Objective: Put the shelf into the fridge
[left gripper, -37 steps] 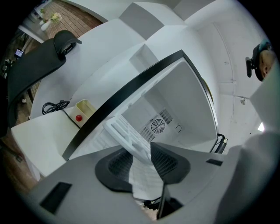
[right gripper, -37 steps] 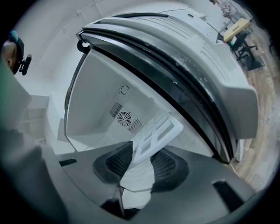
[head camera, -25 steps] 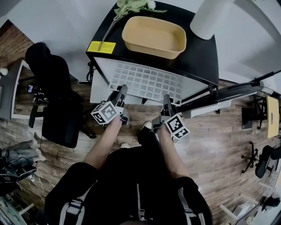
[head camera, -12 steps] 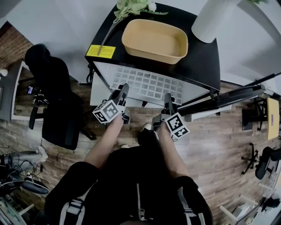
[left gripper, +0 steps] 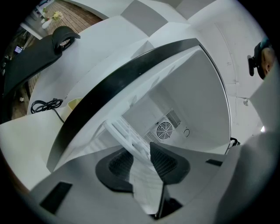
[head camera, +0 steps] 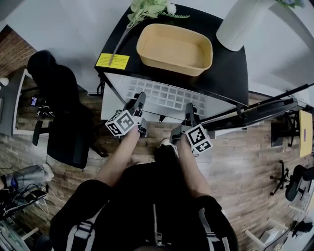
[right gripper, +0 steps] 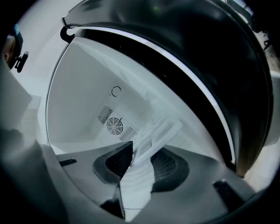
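Observation:
The white grid shelf [head camera: 164,95] lies level, its far part under the black top of the small fridge [head camera: 228,73]. My left gripper [head camera: 139,101] is shut on the shelf's near left edge, and my right gripper [head camera: 189,112] is shut on its near right edge. In the left gripper view the shelf [left gripper: 129,136] runs between the dark pads of the left gripper [left gripper: 141,158] into the white fridge interior. The right gripper view shows the shelf's bars [right gripper: 154,132] clamped in the right gripper [right gripper: 141,161], with the round fan grille [right gripper: 115,126] on the back wall.
A tan tub [head camera: 174,43], a flower sprig [head camera: 147,7] and a white cylinder [head camera: 238,19] rest on the fridge top. The open fridge door [head camera: 260,110] sticks out at the right. A black office chair [head camera: 59,108] stands at the left on the wood floor.
Both grippers have pushed forward toward the fridge, and the shelf has slid deeper inside, so less of its grid shows in front of the black top.

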`<state>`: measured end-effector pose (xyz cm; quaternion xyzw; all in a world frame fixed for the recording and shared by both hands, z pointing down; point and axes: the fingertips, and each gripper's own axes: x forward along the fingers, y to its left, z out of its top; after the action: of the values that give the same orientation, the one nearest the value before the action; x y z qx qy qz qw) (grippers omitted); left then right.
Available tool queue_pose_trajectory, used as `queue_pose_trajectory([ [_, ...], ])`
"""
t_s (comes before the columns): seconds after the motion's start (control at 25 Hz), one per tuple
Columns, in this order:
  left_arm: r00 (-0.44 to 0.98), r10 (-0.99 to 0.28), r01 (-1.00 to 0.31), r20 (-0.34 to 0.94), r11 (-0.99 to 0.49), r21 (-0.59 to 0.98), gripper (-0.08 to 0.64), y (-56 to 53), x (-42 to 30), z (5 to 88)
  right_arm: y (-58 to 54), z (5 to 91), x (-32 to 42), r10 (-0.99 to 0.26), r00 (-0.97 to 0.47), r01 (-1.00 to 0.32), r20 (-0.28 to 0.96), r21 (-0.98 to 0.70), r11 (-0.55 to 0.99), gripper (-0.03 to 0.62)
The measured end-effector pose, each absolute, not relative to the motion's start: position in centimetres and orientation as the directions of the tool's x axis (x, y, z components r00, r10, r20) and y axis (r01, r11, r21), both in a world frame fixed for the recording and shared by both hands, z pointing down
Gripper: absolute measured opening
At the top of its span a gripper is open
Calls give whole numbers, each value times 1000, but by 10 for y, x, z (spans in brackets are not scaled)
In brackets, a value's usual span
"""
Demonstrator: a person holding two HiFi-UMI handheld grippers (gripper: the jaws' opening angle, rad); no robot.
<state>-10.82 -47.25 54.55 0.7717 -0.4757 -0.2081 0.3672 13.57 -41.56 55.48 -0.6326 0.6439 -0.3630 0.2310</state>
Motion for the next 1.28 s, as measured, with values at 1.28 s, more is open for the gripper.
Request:
queue_pose_trajectory([
  [1.28, 461, -888, -574, 9, -290, 766, 138, -501, -101, 544, -445, 553, 140, -986, -82, -653, 148, -755, -59, 140],
])
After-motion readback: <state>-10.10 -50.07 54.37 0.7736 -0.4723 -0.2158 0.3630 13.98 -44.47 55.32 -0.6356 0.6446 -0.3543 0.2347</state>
